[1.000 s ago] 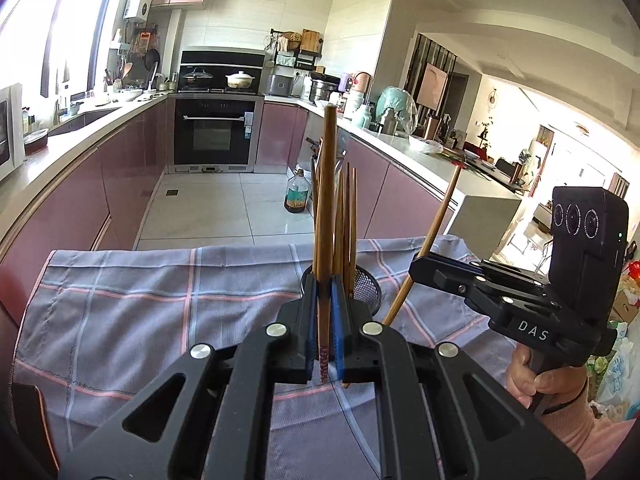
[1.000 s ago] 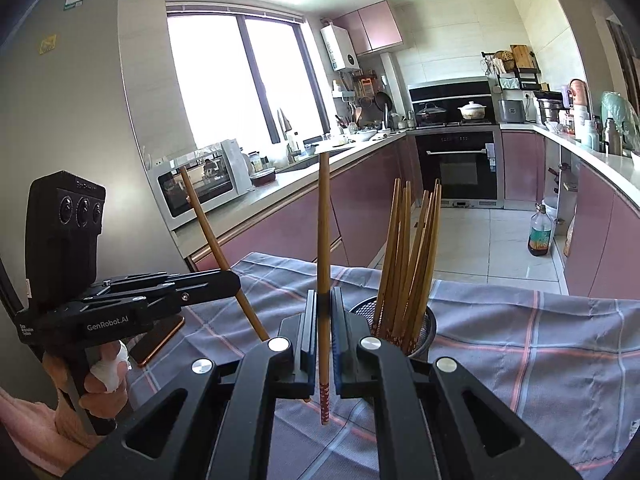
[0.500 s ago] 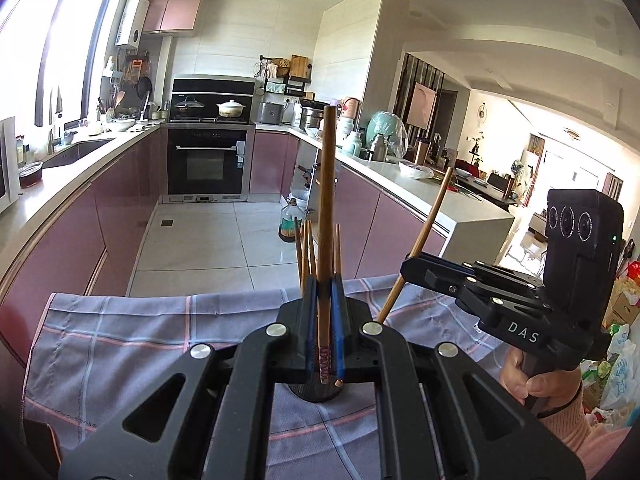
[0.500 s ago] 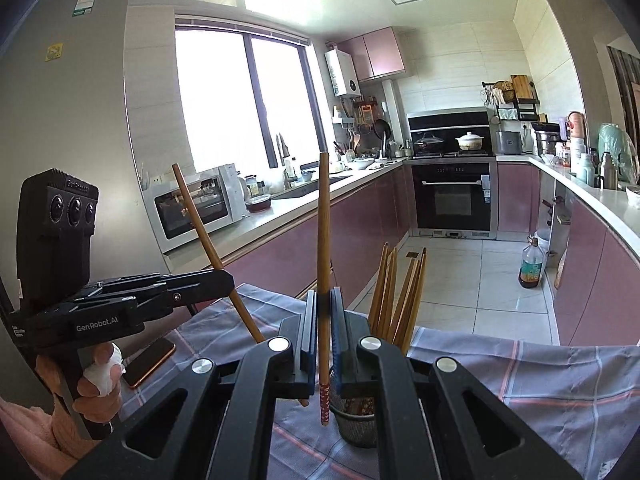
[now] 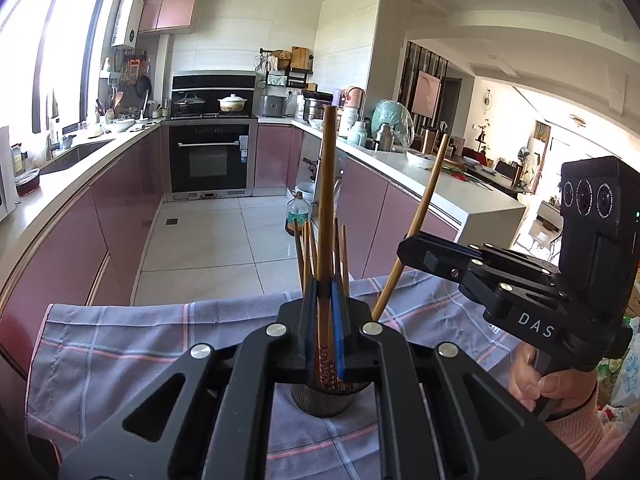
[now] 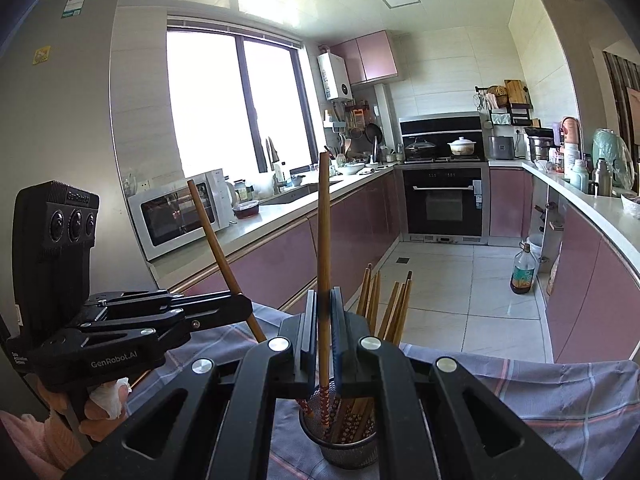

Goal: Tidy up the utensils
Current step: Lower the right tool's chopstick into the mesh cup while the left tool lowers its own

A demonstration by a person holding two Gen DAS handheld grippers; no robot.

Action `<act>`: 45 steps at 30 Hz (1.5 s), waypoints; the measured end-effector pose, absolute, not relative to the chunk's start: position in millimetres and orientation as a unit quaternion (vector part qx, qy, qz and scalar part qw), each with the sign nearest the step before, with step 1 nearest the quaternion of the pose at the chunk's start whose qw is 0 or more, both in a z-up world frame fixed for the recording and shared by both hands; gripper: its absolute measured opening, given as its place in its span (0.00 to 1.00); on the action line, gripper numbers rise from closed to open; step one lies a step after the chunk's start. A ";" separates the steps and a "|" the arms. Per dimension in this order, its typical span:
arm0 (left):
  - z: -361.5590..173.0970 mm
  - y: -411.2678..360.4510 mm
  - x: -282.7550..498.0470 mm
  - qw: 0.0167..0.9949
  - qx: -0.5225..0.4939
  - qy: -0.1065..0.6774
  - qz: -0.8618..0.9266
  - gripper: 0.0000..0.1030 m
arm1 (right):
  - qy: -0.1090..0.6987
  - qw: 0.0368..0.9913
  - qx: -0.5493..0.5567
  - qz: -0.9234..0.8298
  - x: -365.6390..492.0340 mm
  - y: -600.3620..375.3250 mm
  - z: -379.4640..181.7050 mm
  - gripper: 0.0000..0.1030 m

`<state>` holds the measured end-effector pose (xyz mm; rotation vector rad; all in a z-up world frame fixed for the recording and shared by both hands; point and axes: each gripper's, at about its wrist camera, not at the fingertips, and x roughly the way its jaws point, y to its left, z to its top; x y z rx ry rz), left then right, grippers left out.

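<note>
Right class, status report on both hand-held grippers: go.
Left hand-held gripper shut on chopstick. Right hand-held gripper shut on another. Both above mesh holder. Nothing blocking.

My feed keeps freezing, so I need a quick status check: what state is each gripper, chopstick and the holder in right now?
Left gripper: shut on a chopstick.
Left chopstick: clamped upright, patterned end down over the holder.
Right gripper: shut on a chopstick.
Right chopstick: clamped upright, lower end over the holder's mouth.
Mesh holder: upright on the plaid cloth, holding several chopsticks.
Oven door: closed.
</note>
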<state>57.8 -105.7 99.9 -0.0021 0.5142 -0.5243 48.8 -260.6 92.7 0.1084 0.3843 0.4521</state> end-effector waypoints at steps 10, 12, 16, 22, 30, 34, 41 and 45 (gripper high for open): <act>88.5 -117.5 59.6 0.932 0.016 0.265 -0.246 0.07 | 0.209 0.954 0.048 0.210 56.8 -256.5 81.0 0.05; 86.6 -119.1 58.5 0.931 0.017 0.268 -0.247 0.07 | 0.211 0.954 0.046 0.208 59.6 -256.7 79.5 0.05; 87.3 -122.7 66.3 0.930 0.022 0.273 -0.245 0.07 | 0.219 0.953 0.043 0.204 62.0 -255.0 75.4 0.05; 80.5 -127.0 69.8 0.926 0.028 0.284 -0.246 0.07 | 0.230 0.951 0.044 0.201 63.8 -253.3 68.8 0.05; 72.3 -133.5 72.0 0.922 0.032 0.298 -0.245 0.07 | 0.245 0.948 0.043 0.200 66.3 -250.7 60.5 0.05; 69.0 -133.6 76.4 0.919 0.036 0.306 -0.245 0.07 | 0.254 0.945 0.040 0.202 68.1 -248.0 55.2 0.05; 58.0 -135.4 86.0 0.913 0.042 0.322 -0.248 0.07 | 0.271 0.941 0.038 0.201 73.2 -247.2 47.8 0.05; 52.2 -135.9 94.9 0.908 0.042 0.333 -0.250 0.07 | 0.273 0.940 0.042 0.199 76.8 -247.9 47.6 0.05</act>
